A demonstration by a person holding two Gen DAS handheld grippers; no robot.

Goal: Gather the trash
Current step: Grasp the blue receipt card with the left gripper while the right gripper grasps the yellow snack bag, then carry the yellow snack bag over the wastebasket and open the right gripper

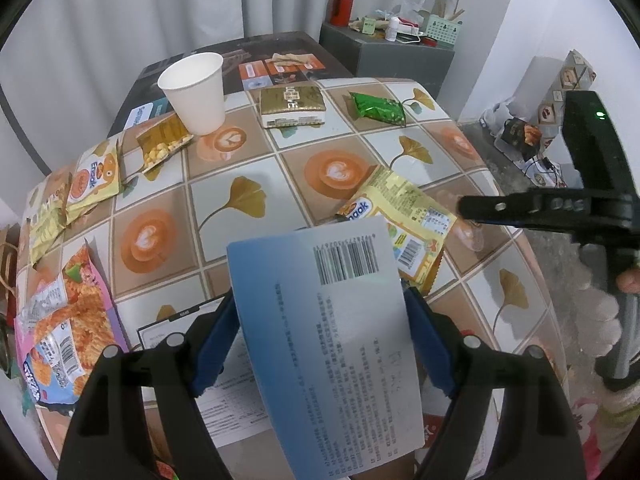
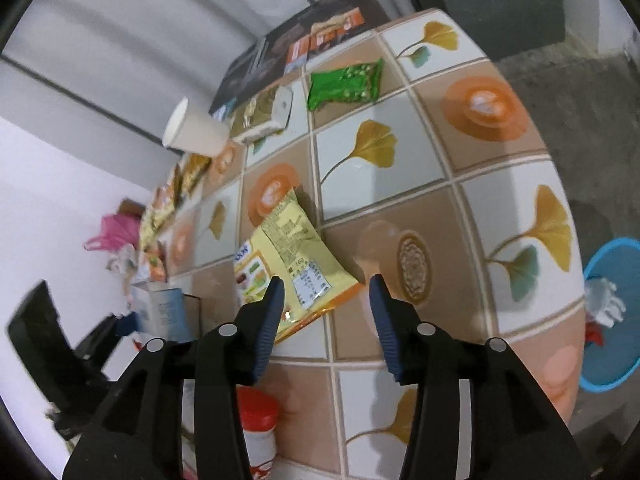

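My left gripper [image 1: 318, 298] is shut on a blue-and-white carton [image 1: 320, 340] with a barcode, its blue pads pressing both sides above the table. A yellow snack packet [image 1: 408, 216] lies flat on the tablecloth just beyond it. In the right wrist view my right gripper [image 2: 327, 280] stands open over that yellow packet [image 2: 292, 256]. The packet's near corner shows between the fingers, and no pad presses on it. The right gripper [image 1: 466, 210] also enters the left wrist view from the right. The held carton [image 2: 164, 312] shows at the left of the right wrist view.
On the patterned table [image 1: 248, 168] stand a paper cup [image 1: 196, 92] and a gold box [image 1: 292, 104]. Near them lie a green packet [image 1: 378, 108], yellow packets [image 1: 94, 176] and a pink packet [image 1: 60, 332]. A blue bin [image 2: 612, 312] holding trash sits on the floor beside the table. A red-lidded jar [image 2: 256, 428] stands near.
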